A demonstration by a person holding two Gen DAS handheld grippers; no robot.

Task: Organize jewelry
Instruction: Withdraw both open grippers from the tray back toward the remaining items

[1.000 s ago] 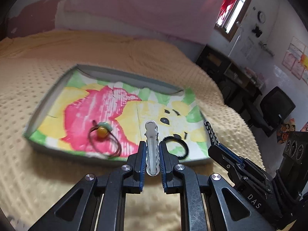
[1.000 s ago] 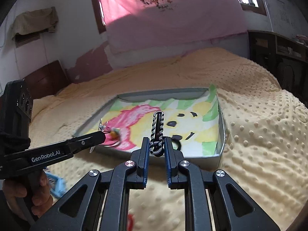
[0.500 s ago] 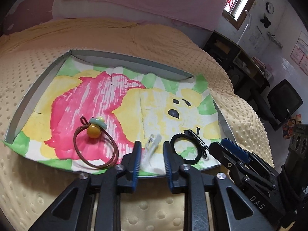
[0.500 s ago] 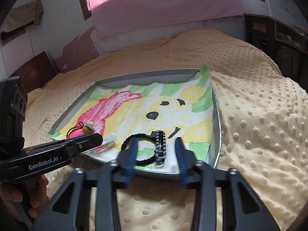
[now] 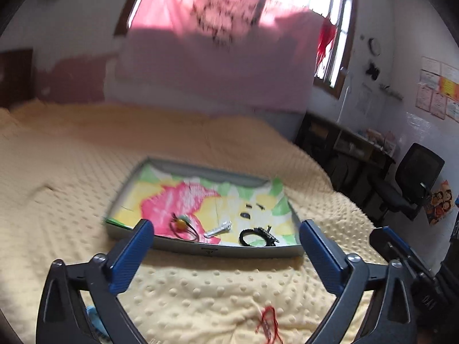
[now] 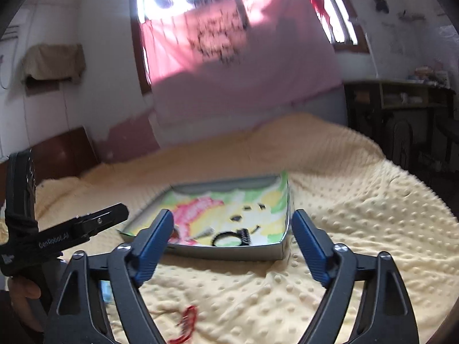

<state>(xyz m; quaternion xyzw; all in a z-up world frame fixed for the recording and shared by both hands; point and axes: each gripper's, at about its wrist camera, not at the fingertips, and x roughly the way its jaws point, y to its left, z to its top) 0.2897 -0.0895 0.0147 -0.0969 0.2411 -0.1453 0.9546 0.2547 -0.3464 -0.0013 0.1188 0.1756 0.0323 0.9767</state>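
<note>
1. Left wrist view: left claw (image 5: 225, 253) is spread wide and empty, low in frame over the bed (image 5: 71, 172).
2. Right claw (image 6: 232, 242) is likewise spread, holding nothing.
3. Centre of frame, the tray (image 5: 206, 250) holds a brown tie (image 5: 183, 228), a clip (image 5: 218, 228) and a black band (image 5: 254, 236) along its near rim.
4. Red thread (image 5: 268, 324) lies on the bed at lower centre, outside the tray.
5. It looks light and limp; pinch it mid-bundle, pressing gently into the soft cover.
6. Tray walls are low; open bed surrounds it, so approach room seems ample.
</note>
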